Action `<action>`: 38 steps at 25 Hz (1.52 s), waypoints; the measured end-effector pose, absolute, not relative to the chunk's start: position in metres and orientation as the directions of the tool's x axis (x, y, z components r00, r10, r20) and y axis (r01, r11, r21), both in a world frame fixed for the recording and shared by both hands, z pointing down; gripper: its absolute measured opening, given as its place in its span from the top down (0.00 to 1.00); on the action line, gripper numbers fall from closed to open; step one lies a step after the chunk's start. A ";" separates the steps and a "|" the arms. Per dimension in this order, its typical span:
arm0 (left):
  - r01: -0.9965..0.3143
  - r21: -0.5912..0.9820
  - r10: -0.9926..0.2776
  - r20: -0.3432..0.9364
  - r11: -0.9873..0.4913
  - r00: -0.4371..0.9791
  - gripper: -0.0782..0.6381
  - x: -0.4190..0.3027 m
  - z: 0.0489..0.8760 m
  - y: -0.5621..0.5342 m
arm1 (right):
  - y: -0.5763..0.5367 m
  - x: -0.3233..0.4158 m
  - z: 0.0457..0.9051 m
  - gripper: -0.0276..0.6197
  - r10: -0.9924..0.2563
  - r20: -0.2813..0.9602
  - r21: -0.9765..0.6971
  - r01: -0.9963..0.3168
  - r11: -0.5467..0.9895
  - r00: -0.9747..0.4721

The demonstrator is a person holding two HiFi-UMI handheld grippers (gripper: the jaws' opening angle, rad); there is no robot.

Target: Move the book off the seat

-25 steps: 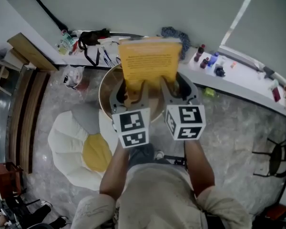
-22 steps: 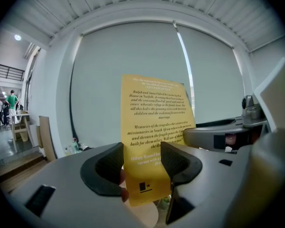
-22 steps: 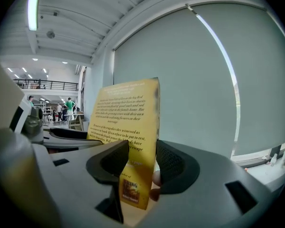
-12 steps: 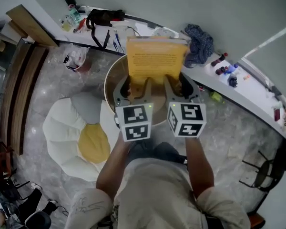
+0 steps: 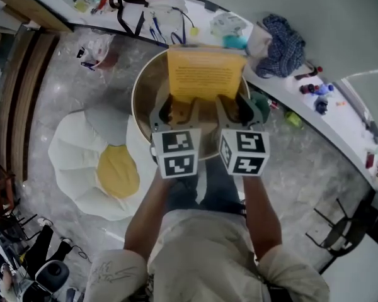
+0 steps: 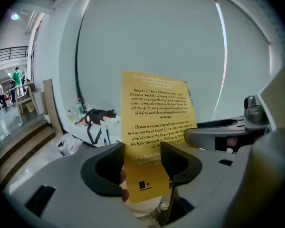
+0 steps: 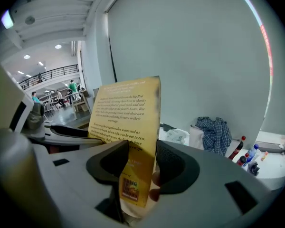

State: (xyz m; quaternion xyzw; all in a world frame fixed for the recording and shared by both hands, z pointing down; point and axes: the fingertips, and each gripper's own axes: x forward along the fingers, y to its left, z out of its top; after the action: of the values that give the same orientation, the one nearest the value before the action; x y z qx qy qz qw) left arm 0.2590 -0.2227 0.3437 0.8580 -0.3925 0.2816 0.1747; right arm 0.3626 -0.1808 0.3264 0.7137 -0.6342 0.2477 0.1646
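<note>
While the left gripper (image 6: 141, 156) and right gripper (image 7: 142, 159) each clamp the book (image 5: 205, 74) upright, their jaws hide its lower edge from overhead.

Marbled floor (image 5: 315, 168) carries a white seat (image 5: 69, 162) and round tub (image 5: 146, 96); the counter (image 5: 349, 128) holds a checked cloth (image 5: 283, 36).

Held out side by side, left tongs (image 5: 176, 109) and right tongs (image 5: 234, 108) both clamp the book (image 5: 205, 74).
</note>
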 end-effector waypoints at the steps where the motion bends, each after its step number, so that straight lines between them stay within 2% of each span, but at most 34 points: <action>1: -0.780 0.086 -0.567 0.637 -0.620 0.522 0.54 0.264 0.358 -0.226 | -0.185 0.368 0.340 0.66 -0.814 0.578 -0.079 -0.989 -0.129 0.060; 10: -0.858 0.156 -0.439 0.806 -0.489 0.397 0.54 0.302 0.514 -0.222 | -0.199 0.411 0.495 0.66 -0.659 0.748 -0.128 -0.991 -0.025 -0.080; 21: -0.888 0.193 -0.329 0.879 -0.417 0.345 0.54 0.316 0.673 -0.221 | -0.205 0.428 0.654 0.66 -0.545 0.827 -0.164 -0.986 0.007 -0.142; 38: -0.894 0.209 -0.280 0.900 -0.396 0.334 0.54 0.318 0.728 -0.220 | -0.207 0.430 0.719 0.66 -0.484 0.856 -0.238 -0.969 -0.059 -0.180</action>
State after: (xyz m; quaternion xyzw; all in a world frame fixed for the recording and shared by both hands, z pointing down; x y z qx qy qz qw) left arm 0.3179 -0.2203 0.7285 0.7268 -0.4038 0.4120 0.3728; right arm 0.4298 -0.2068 0.7193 0.5782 -0.6284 0.4419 0.2746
